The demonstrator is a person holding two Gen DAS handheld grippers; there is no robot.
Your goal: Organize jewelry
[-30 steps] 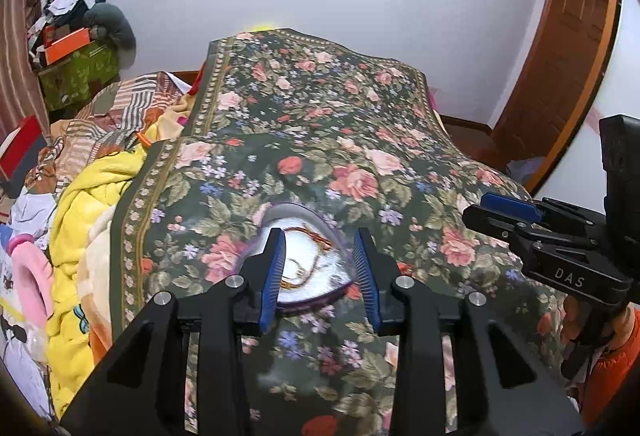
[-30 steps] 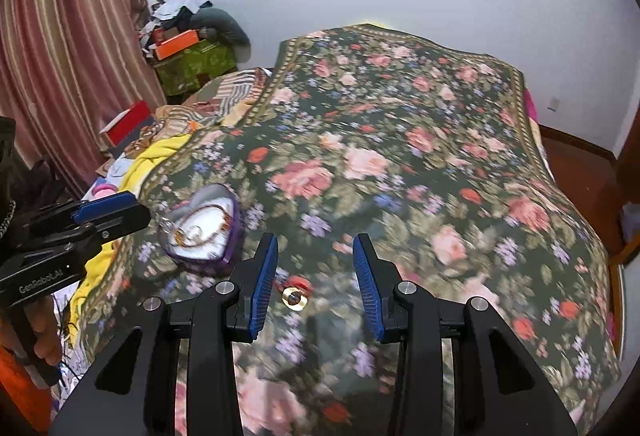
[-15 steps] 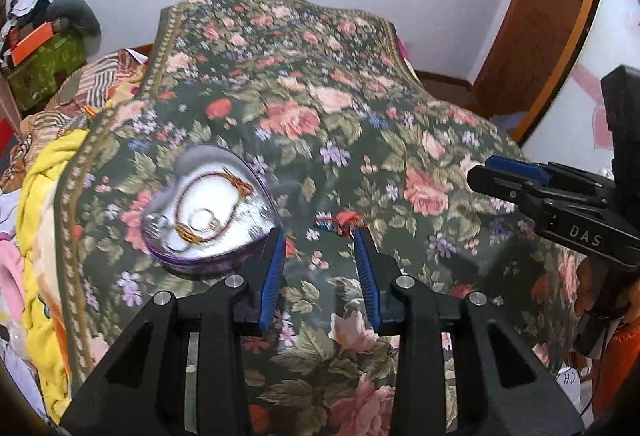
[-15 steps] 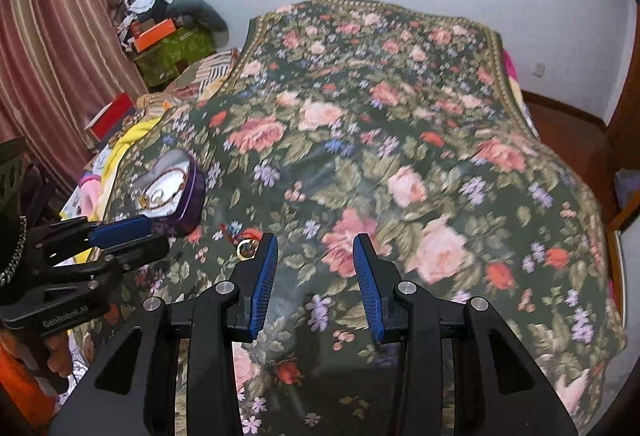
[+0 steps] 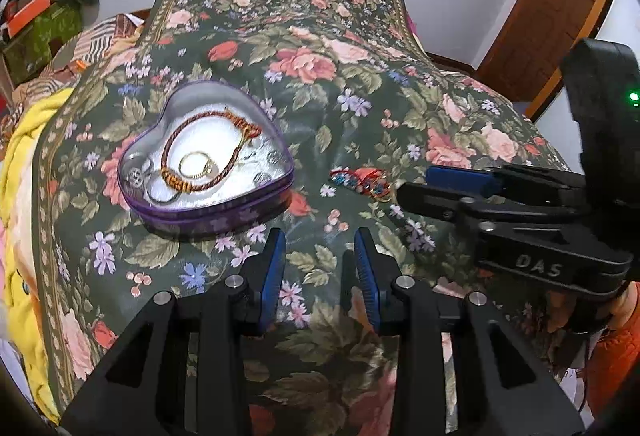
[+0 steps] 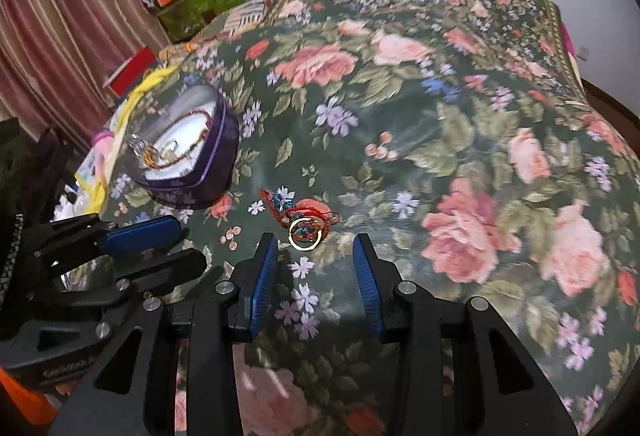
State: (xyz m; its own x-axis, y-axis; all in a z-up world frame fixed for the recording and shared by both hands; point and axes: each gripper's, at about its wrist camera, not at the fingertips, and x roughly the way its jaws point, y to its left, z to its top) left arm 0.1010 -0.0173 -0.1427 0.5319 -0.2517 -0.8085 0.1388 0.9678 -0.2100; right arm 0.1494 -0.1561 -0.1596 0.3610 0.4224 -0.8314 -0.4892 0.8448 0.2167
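Note:
A purple heart-shaped tin lies open on the floral bedspread and holds a brown cord necklace, a gold ring and small silver pieces. It also shows in the right wrist view. A red thread bracelet with blue beads and a gold ring lie on the cover to the tin's right, just ahead of my right gripper, which is open and empty. My left gripper is open and empty, near the tin's front right edge. The loose bracelet also shows in the left wrist view.
The floral bedspread covers the bed. A yellow blanket and piled clothes lie at the bed's left side. A green box with clutter stands by the striped curtain. A wooden door is at the right.
Both grippers have moved lower and closer to the bedspread. The tin and the loose bracelet with the ring now appear larger and nearer. Both grippers stay open.

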